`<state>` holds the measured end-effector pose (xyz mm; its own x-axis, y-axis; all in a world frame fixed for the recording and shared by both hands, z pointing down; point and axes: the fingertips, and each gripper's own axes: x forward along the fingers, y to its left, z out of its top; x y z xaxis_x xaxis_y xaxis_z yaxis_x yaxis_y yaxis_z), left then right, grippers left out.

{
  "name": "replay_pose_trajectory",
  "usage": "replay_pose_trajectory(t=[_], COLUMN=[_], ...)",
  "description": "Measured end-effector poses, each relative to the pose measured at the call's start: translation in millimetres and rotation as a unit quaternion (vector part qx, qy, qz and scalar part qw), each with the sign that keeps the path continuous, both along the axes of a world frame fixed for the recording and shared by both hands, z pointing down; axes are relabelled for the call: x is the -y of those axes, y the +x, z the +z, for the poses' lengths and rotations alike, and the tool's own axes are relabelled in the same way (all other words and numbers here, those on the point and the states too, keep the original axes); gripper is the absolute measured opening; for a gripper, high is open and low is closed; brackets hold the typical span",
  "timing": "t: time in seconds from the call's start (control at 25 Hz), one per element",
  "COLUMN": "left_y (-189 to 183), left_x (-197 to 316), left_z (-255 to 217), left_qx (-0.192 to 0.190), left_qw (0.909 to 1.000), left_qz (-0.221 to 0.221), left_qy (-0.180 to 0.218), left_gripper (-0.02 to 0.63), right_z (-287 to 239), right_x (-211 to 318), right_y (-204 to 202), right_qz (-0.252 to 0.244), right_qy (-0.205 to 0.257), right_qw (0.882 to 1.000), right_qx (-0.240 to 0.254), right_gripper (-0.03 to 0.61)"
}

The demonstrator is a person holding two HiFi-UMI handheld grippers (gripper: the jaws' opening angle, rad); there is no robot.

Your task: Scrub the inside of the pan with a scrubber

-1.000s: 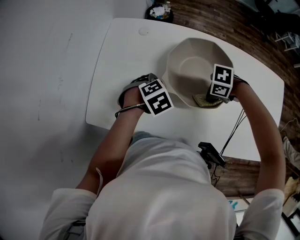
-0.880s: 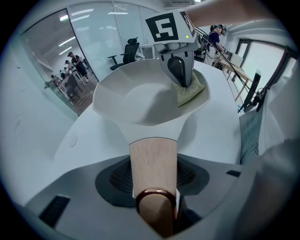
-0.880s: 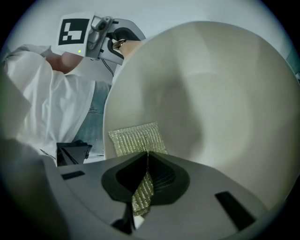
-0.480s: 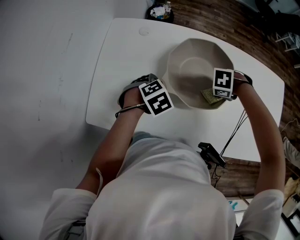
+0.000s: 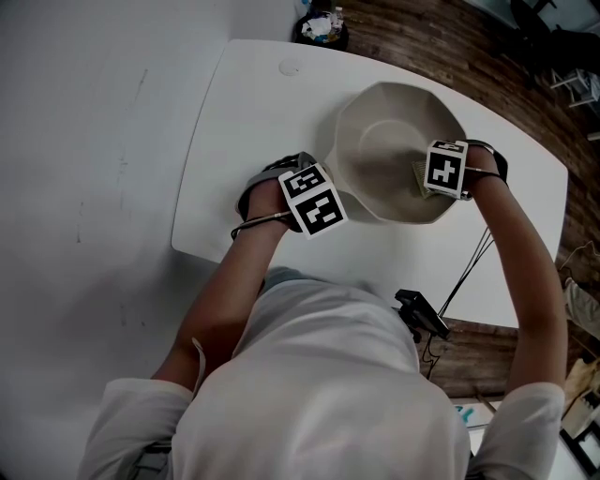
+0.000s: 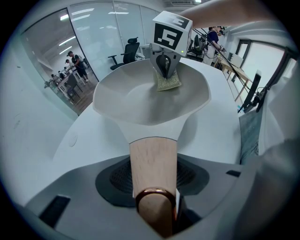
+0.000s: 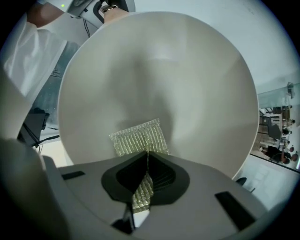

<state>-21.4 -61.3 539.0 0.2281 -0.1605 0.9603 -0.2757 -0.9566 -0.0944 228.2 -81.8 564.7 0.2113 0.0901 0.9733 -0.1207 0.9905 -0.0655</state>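
A pale cream pan stands on the white table. Its wooden handle runs back between the jaws of my left gripper, which is shut on it at the pan's near left side. My right gripper points down into the pan's right half, shut on a yellow-green mesh scrubber. The scrubber lies flat against the inner wall of the pan; in the head view only its edge shows beside the marker cube.
The table's near edge runs just below the pan. A black device with cables hangs off the table's front right. A dark bin stands on the wooden floor beyond the far edge. Office chairs and people show far off in the left gripper view.
The right gripper has carried the scrubber from the pan's near rim up and inward along the right wall, and has tilted more upright. The left gripper and pan have stayed still.
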Motion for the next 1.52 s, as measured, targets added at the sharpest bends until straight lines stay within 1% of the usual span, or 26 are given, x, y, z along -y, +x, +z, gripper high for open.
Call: replay_pose_trajectory(t=[0.16,0.36,0.6,0.8,1.12,1.28,1.36,1.44,1.52], left_y=[1,0,0,1,0,1,1,1,1], left_x=[0,0,0,-1,-1,0,0,0,0], left_z=[-1,0,0,-1,0,-1,-1,-1,-1], left_qx=[0.001,0.002,0.003,0.003,0.003,0.001,0.000,0.000,-0.001], left_qw=[1.0000,1.0000,1.0000,1.0000,1.0000,1.0000,1.0000,1.0000,1.0000], left_qz=[0.001,0.001,0.002,0.004,0.005,0.006,0.006,0.006,0.006], left_qy=[0.000,0.000,0.000,0.001,0.001,0.002,0.002,0.002,0.003], left_gripper=[0.213,0.213,0.213,0.213,0.213,0.213,0.213,0.213,0.213], right_z=[0,-5,-8,-11,-17,-21,-24,-27,-31], right_x=[20,42,65,82,108,118,121,125,131], right_y=[5,12,12,8,-10,-18,-22,-25,-29], right_qz=[-0.001,-0.007,-0.018,-0.009,0.048,0.072,0.096,0.124,0.151], right_qy=[0.050,0.111,0.175,0.218,0.268,0.281,0.281,0.284,0.291], right_qw=[0.999,0.994,0.984,0.976,0.960,0.952,0.948,0.941,0.931], right_qx=[0.001,-0.009,-0.005,0.012,0.072,0.098,0.115,0.137,0.160], right_gripper=[0.028,0.028,0.028,0.028,0.028,0.026,0.028,0.028,0.028])
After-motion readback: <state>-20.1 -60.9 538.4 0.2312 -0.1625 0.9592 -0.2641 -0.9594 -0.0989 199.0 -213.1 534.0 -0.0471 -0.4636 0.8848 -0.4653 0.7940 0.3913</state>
